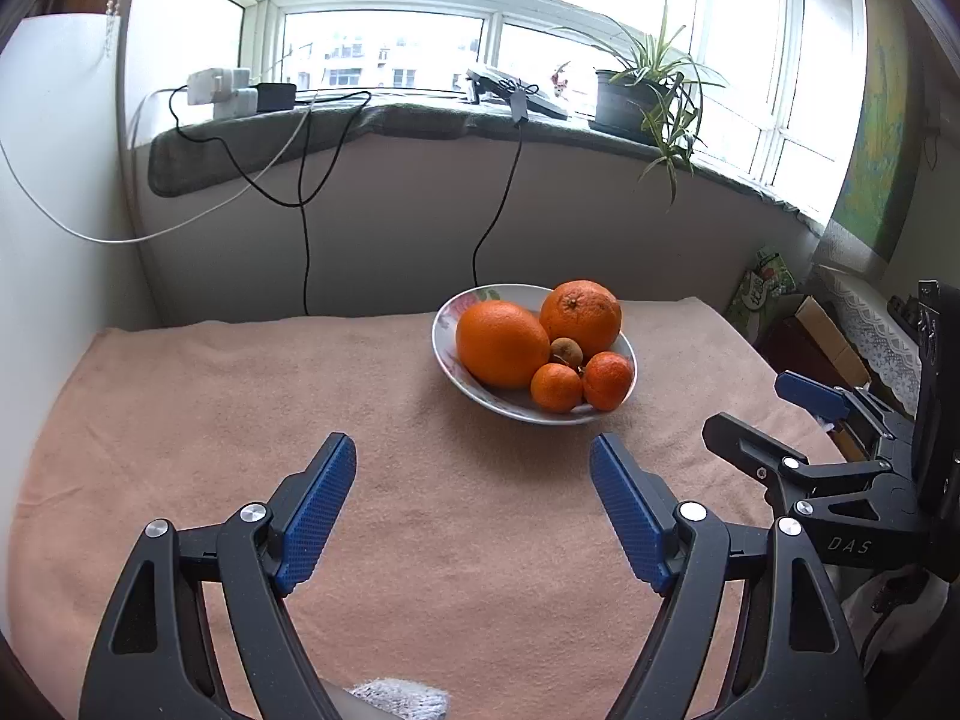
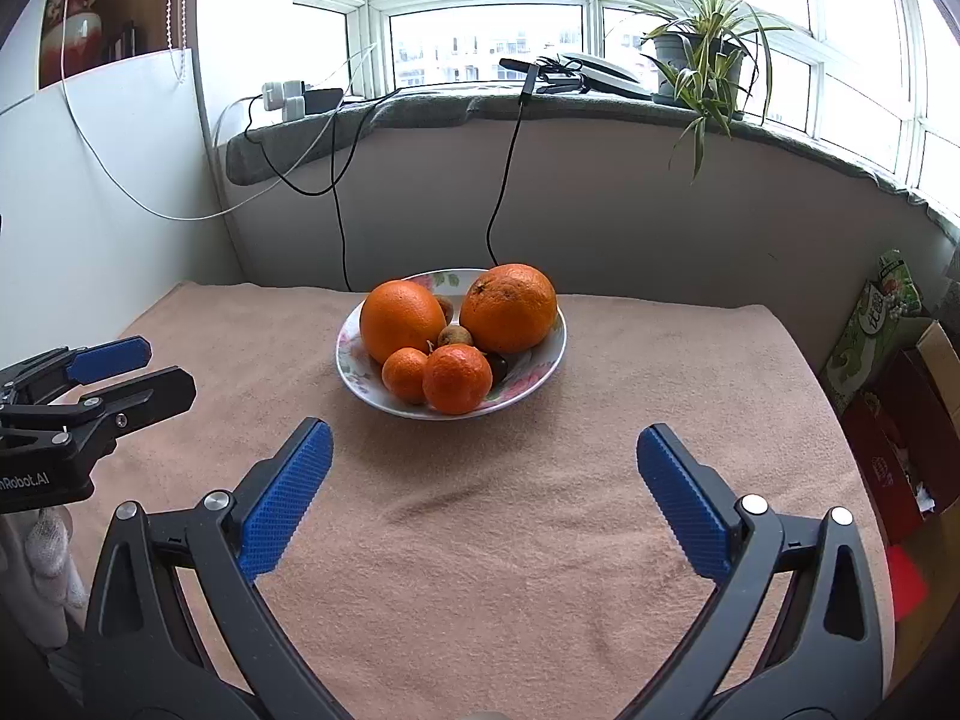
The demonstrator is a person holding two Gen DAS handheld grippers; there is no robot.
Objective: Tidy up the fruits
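Note:
A white floral bowl (image 1: pixel 447 315) (image 2: pixel 354 360) stands on the pink towel, holding two large oranges (image 1: pixel 501 343) (image 2: pixel 509 307), two small tangerines (image 1: pixel 608 380) (image 2: pixel 456 378) and small brown fruits (image 1: pixel 566 351) (image 2: pixel 454 336). My left gripper (image 1: pixel 473 450) is open and empty above the towel, short of the bowl. My right gripper (image 2: pixel 485 438) is open and empty, also short of the bowl. Each gripper shows in the other's view: the right one (image 1: pixel 762 414) at the right edge, the left one (image 2: pixel 144 369) at the left edge.
The pink towel (image 1: pixel 240 420) (image 2: pixel 660 372) covers the table. Behind it is a wall with hanging cables (image 1: pixel 306 240) (image 2: pixel 342 228). A windowsill holds chargers and a potted plant (image 1: pixel 654 90) (image 2: pixel 702 60). Boxes and a green bag (image 2: pixel 876 318) stand at the right.

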